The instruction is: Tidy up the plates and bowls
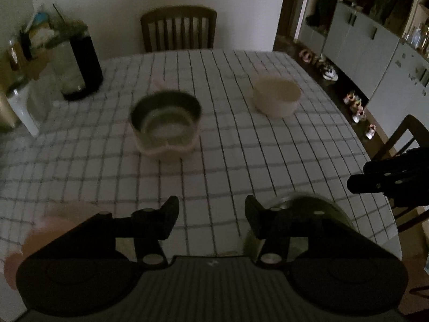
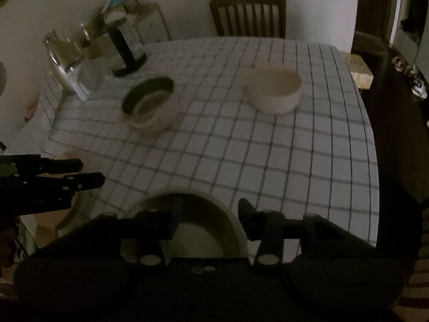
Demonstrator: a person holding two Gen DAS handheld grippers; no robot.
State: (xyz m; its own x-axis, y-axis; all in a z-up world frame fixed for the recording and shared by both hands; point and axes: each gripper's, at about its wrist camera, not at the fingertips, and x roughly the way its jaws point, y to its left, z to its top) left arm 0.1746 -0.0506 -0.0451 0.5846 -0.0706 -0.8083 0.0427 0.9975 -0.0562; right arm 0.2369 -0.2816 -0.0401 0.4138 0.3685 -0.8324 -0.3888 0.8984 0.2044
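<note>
Room: dim dining spot, checked tablecloth, chair at the far side
Green bowl: mid-table, left
Cream bowl: right of it, well apart
Near bowl: close edge, under the right gripper, blurry, probably green inside
Left gripper: jaws apart, empty
Right gripper: jaws apart, not pinching the rim

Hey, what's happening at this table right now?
A person is sorting dishes on a checked tablecloth with tongs in each hand. Both the left tongs and the right tongs are open and empty, hovering over the near edge. A dark-lined bowl sits under the right tongs, untouched. Farther back stand a stacked dark-lined bowl and a cream bowl, apart from each other.
</note>
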